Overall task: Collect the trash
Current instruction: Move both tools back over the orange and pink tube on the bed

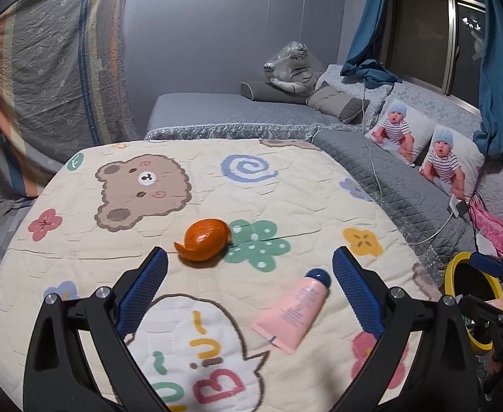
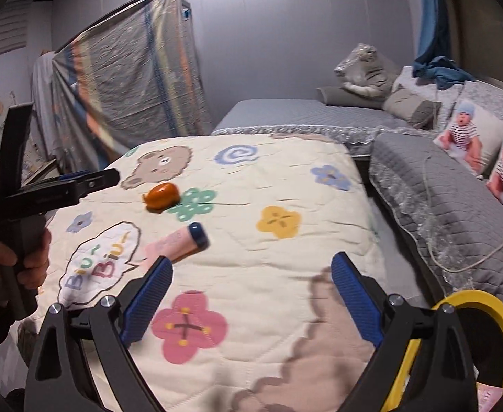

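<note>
Left wrist view: your left gripper [image 1: 249,264] stands wide open, blue pads [image 1: 145,288] spread to either side of the lower frame, nothing between them pressed or held. The pink tube [image 1: 292,312] with the dark blue cap lies on the quilt [image 1: 303,192] inside the span of the jaws, toward the right finger, cap just beside that pad; contact there cannot be told. The orange peel [image 1: 205,238], a curled shell, sits on the quilt just beyond the fingertips, slightly left of centre, beside the green flower print. Peel and tube lie near each other but apart.

At the right edge of this view you see the yellow-rimmed bin [image 1: 457,271] off the side of the quilt, with your right gripper in front of its opening; something pink shows inside, too small to name.

Right wrist view: your right gripper [image 2: 251,271] is also spread wide, pads empty, over the pink flower print in the lower part of the frame. It touches nothing. The tube, blurred here, lies just above the left fingertip; the peel is farther up, left of centre. The yellow bin rim [image 2: 492,309] sits at lower right, behind the right finger. Your left hand [image 2: 14,257] grips the handle of the left gripper at the left edge of the frame, its jaw tip reaching over the quilt's edge.
</note>
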The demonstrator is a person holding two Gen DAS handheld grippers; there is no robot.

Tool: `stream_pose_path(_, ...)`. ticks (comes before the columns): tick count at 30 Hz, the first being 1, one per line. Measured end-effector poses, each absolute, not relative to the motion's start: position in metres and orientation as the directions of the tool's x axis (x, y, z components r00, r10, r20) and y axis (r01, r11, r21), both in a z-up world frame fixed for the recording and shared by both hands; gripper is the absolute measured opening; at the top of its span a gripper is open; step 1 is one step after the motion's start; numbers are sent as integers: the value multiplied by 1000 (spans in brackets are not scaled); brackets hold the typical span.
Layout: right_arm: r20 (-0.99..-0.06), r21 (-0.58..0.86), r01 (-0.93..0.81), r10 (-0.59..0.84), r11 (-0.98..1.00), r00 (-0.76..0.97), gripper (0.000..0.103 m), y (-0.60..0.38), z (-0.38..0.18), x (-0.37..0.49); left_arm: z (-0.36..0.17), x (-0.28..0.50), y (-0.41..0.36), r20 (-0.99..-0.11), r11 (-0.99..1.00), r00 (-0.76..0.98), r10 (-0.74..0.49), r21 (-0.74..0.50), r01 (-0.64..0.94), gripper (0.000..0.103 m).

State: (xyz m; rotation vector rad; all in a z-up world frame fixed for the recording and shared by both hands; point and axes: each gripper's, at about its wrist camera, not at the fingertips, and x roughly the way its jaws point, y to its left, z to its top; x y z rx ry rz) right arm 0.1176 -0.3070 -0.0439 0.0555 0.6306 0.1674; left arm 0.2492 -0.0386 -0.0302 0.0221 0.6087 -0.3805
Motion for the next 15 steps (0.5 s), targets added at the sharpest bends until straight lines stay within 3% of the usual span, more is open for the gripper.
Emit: stream_pose_path(15, -680, 215, -324, 379, 921, 628, 90, -233, -85, 175, -69, 312, -16, -622, 960, 743, -248, -56, 274, 92)
